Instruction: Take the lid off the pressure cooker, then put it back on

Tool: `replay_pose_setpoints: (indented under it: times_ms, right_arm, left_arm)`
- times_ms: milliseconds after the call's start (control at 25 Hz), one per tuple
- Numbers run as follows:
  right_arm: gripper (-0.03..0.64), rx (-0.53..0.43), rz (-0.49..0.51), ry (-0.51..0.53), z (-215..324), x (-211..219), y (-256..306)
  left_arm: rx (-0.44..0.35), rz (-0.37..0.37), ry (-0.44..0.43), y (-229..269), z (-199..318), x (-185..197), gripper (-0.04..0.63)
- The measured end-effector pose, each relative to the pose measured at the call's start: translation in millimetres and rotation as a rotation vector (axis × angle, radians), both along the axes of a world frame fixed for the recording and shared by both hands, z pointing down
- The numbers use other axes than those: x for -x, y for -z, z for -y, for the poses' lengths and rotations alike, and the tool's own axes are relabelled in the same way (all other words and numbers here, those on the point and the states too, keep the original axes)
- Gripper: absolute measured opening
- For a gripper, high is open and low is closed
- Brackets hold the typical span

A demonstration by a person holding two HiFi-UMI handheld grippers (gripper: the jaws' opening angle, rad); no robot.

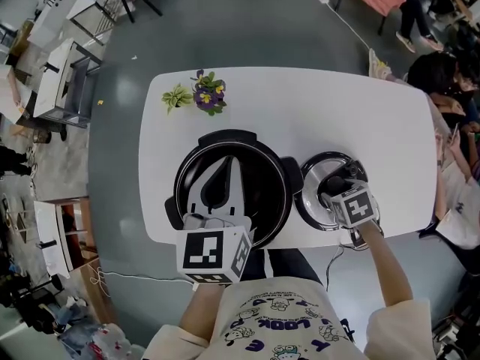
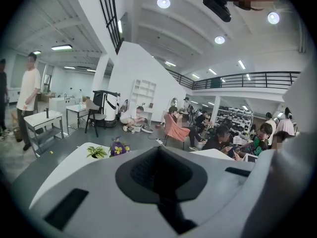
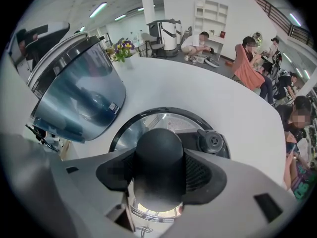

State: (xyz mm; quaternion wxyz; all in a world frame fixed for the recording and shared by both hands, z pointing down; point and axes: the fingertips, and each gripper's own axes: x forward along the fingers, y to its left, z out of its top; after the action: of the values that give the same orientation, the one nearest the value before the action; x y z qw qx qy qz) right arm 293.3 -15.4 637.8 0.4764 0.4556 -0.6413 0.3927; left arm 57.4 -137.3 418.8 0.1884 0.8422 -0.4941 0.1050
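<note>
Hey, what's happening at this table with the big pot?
A person is working with two hand-held grippers at a white table. The black round pressure cooker stands open. Its shiny metal lid lies on the table beside it, and the right gripper is closed around the lid's black round knob. The left gripper, shut and empty, hovers above the open pot.

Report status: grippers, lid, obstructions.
Left gripper shut, empty, over the open cooker. Right gripper clamped on the lid knob; lid lies on the table, right of the cooker. Potted flowers at the far edge, clear of the path.
</note>
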Motion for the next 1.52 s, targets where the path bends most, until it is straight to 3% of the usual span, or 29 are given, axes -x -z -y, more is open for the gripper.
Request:
replay_pose_setpoints:
  times_ms: [280, 1040, 1520]
  right_arm:
    - [0.295, 0.005, 0.063, -0.026, 3, 1, 26]
    - [0.295, -0.018, 0.088, 0.065, -22, -10, 167]
    - [0.295, -0.080, 0.144, 0.239, 6, 54, 243]
  left_arm:
    - [-0.013, -0.007, 0.017, 6, -4, 13, 0.014]
    - [-0.084, -0.064, 0.025, 49, -25, 22, 0.014]
    - [-0.114, -0.075, 0.144, 72, -48, 80, 0.014]
